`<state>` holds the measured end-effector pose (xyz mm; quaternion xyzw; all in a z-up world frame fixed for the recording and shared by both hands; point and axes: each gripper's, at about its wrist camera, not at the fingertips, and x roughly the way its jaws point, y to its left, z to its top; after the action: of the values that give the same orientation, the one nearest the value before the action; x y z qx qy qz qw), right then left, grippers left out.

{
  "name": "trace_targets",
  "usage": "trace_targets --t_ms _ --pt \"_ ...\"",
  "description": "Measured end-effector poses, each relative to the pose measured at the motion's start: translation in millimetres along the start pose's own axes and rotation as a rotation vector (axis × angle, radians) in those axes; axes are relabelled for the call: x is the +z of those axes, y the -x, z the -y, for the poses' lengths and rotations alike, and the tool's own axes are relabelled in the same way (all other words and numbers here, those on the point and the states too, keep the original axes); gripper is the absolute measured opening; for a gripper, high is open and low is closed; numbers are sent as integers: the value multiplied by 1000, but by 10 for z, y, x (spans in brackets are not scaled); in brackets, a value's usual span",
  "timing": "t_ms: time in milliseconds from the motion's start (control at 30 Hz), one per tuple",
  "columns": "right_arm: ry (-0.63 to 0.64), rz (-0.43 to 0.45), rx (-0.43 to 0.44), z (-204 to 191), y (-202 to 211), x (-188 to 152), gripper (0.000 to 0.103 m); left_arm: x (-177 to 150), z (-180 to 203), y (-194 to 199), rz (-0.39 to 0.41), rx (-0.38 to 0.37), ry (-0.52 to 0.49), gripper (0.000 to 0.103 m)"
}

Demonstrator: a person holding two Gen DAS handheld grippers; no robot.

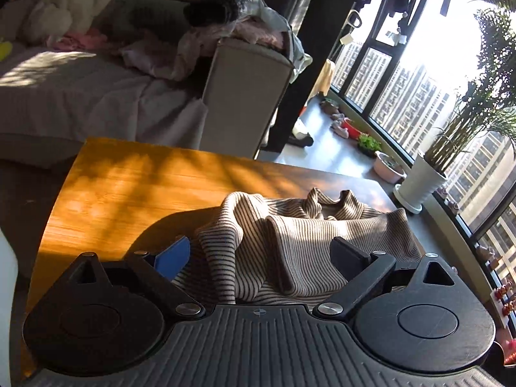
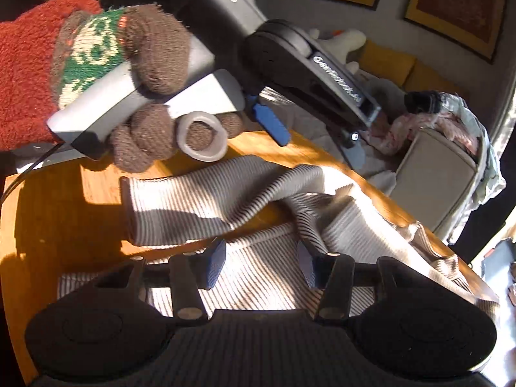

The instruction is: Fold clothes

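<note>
A beige sweater with thin dark stripes lies rumpled on the orange wooden table. My left gripper hovers just above its near part, open wide, with nothing between the blue pad and the black one. In the right wrist view the sweater's body spreads under my right gripper, whose blue pads stand apart with flat cloth below them and no fold pinched. One sleeve stretches left across the table. A hand in a brown knit glove holds the left gripper over the table's far side.
Beyond the table stands a grey sofa with a heap of clothes on its arm and a white plush toy. Potted plants line the tall windows on the right. The table's left edge is close by.
</note>
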<state>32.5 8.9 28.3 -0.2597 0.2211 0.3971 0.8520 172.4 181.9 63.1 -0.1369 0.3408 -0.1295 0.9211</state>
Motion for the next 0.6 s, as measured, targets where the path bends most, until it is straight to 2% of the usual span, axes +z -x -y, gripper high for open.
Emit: trace_targets --t_ms 133,267,367,433,533,600 --pt "64 -15 98 -402 -300 154 53 -1 -108 137 13 19 -4 98" --pt "43 -14 118 -502 -495 285 56 15 -171 235 25 27 -8 99" --pt "2 19 143 -503 -428 371 56 25 -229 281 40 34 -1 101" --pt "49 37 185 -584 -346 386 61 39 -261 286 45 36 11 102" --pt "126 -7 181 -731 -411 293 63 52 -265 271 43 35 22 102" --pt "87 8 153 -692 -461 219 61 49 -243 279 43 30 17 102"
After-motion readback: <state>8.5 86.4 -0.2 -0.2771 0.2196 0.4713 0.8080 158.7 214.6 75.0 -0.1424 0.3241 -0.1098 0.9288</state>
